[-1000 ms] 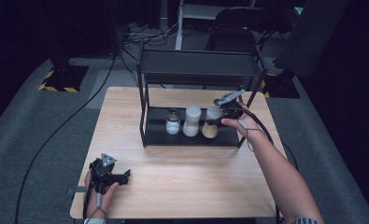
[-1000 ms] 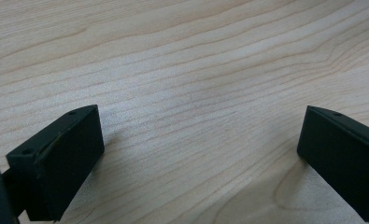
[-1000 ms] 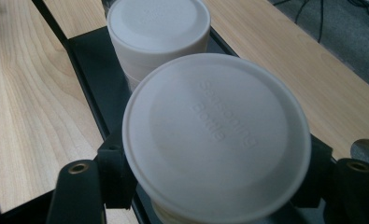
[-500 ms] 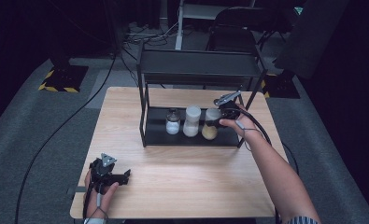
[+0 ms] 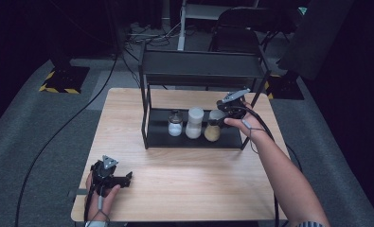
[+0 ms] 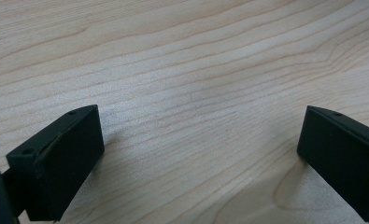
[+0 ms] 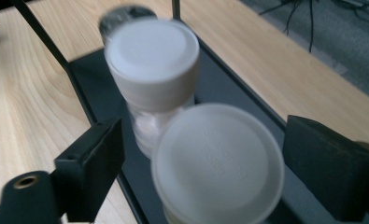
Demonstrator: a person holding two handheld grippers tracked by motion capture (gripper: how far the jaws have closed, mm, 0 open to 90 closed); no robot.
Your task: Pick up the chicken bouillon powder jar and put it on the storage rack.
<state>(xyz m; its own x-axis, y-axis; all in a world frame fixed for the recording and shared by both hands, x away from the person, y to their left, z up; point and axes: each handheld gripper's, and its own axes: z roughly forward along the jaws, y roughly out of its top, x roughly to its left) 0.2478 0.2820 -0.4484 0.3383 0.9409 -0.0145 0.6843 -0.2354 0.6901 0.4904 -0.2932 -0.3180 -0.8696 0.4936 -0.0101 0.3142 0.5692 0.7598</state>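
Note:
A black two-tier rack (image 5: 149, 118) stands at the back of the wooden table (image 5: 184, 170). On its lower shelf are a small dark-lidded jar (image 5: 175, 125), a tall white jar (image 5: 194, 122) (image 7: 152, 60) and a white-lidded jar of tan contents (image 5: 214, 128) (image 7: 218, 161). My right gripper (image 5: 223, 110) (image 7: 203, 133) is at the tan jar's top. Its jaws have just been opening and now stand on either side of the lid, with gaps showing. My left gripper (image 5: 126, 178) (image 6: 202, 112) rests on the table's front left, open wide over bare wood.
The rack's upper shelf (image 5: 203, 68) overhangs the jars, and its right front post (image 5: 251, 118) stands close to my right hand. A chair (image 5: 236, 28) and cables lie on the floor behind the table.

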